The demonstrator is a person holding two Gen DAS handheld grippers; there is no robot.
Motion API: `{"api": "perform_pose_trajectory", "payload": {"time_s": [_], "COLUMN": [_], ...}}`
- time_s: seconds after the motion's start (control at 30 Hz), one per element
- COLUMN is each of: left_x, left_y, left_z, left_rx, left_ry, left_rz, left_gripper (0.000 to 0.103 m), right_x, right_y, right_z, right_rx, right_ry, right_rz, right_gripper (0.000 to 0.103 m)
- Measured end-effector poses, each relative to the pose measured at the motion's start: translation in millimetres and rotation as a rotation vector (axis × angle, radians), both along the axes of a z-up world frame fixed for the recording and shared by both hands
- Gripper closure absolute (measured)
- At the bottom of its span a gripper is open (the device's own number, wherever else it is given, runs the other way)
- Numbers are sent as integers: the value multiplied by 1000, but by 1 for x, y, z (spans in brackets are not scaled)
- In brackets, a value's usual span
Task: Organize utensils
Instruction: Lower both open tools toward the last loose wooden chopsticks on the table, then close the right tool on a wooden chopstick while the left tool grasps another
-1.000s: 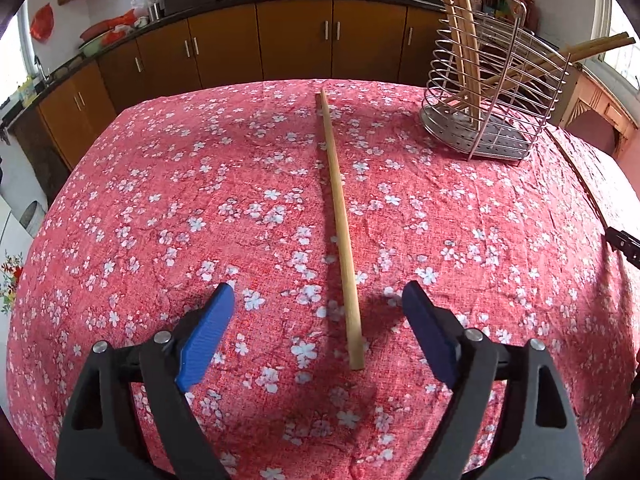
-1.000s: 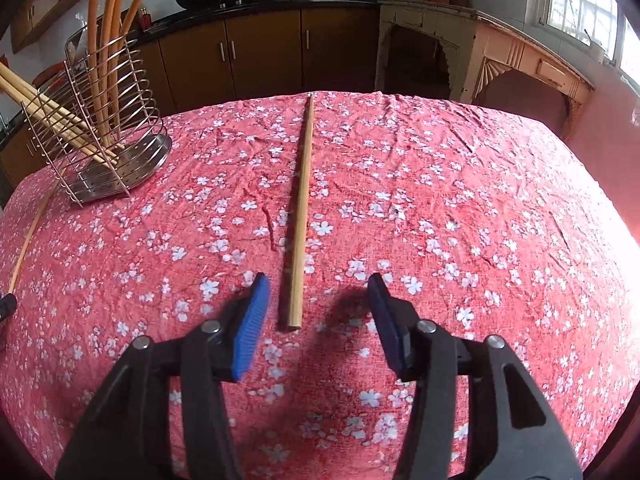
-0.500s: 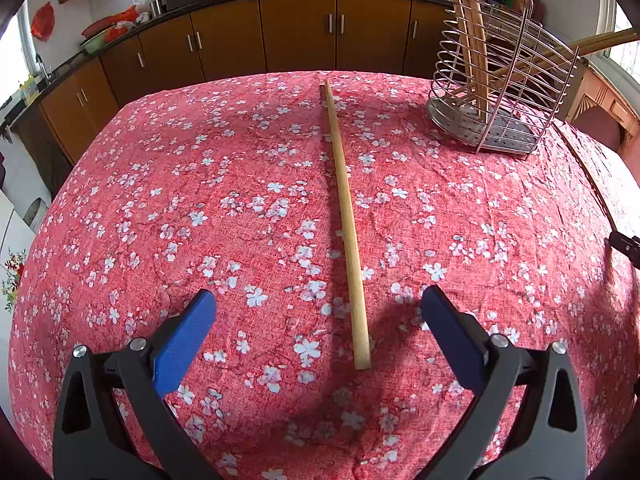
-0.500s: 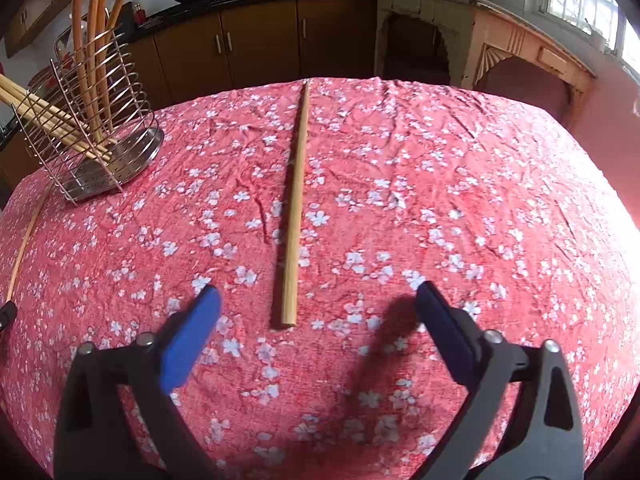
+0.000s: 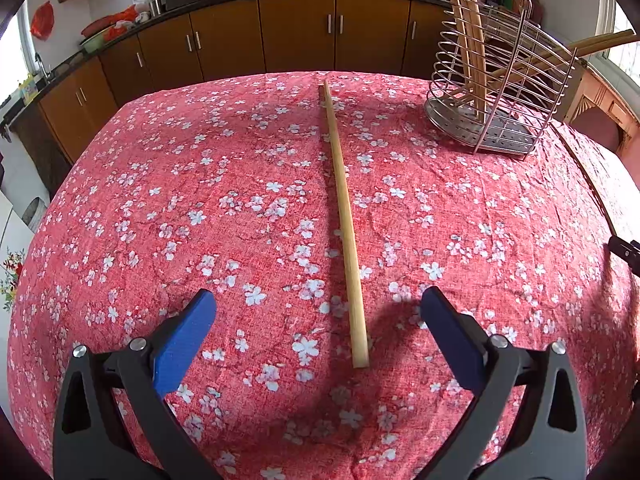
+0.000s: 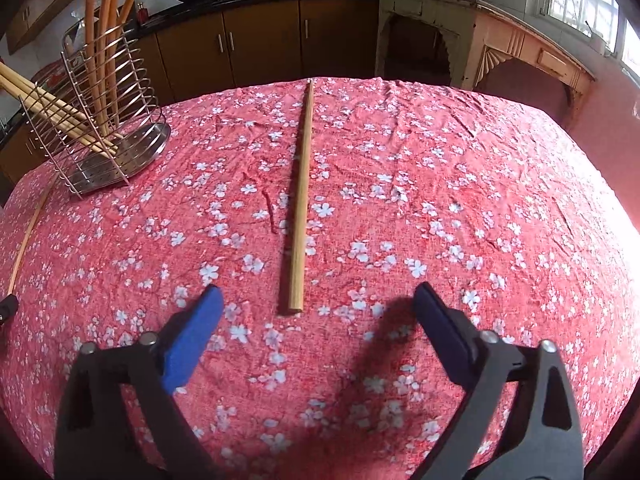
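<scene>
A long wooden chopstick (image 5: pixel 343 216) lies on the red floral tablecloth, running away from my left gripper (image 5: pixel 316 312), which is open with the stick's near end between its blue pads, above the cloth. Another wooden chopstick (image 6: pixel 301 200) lies ahead of my right gripper (image 6: pixel 316 304), which is open and empty, the stick's near end just beyond its fingertips. A wire utensil holder (image 5: pixel 496 92) with several wooden sticks stands at the back right in the left wrist view, and at the back left in the right wrist view (image 6: pixel 100 120).
The round table (image 5: pixel 120 200) drops off at its edges. Brown kitchen cabinets (image 5: pixel 296 36) stand behind it. The left gripper's tip (image 6: pixel 6 308) and its chopstick (image 6: pixel 28 236) show at the left edge of the right wrist view.
Both grippers have opened wider over the last second. Both chopsticks lie where they were.
</scene>
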State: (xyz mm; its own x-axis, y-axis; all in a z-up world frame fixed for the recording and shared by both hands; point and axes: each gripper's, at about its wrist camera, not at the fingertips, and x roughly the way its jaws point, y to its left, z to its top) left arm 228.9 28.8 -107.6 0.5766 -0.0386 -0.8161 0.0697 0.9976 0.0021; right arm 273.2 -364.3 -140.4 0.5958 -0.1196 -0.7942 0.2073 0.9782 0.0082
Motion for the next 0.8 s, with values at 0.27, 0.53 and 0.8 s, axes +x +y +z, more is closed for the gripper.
{"api": "perform_pose_trajectory", "payload": {"time_s": [0.27,0.53,0.8], "left_x": [-25,-29,-18], "left_y": [4,-10,-19], "left_z": [9,7,6], "left_rx": [-128,-88,-27], "left_ry": [-41,-45,-55], "left_rz": [-81,-104,-98], "left_gripper": [50,70,80], "right_x": [-13,-12,-10], "right_y": [20,23,19], "right_z": [9,9,10], "right_rx": [-1,9,15], "right_ry": [-23,-34,-34], "right_rz": [63,82,71], "right_gripper": [82,88,92]}}
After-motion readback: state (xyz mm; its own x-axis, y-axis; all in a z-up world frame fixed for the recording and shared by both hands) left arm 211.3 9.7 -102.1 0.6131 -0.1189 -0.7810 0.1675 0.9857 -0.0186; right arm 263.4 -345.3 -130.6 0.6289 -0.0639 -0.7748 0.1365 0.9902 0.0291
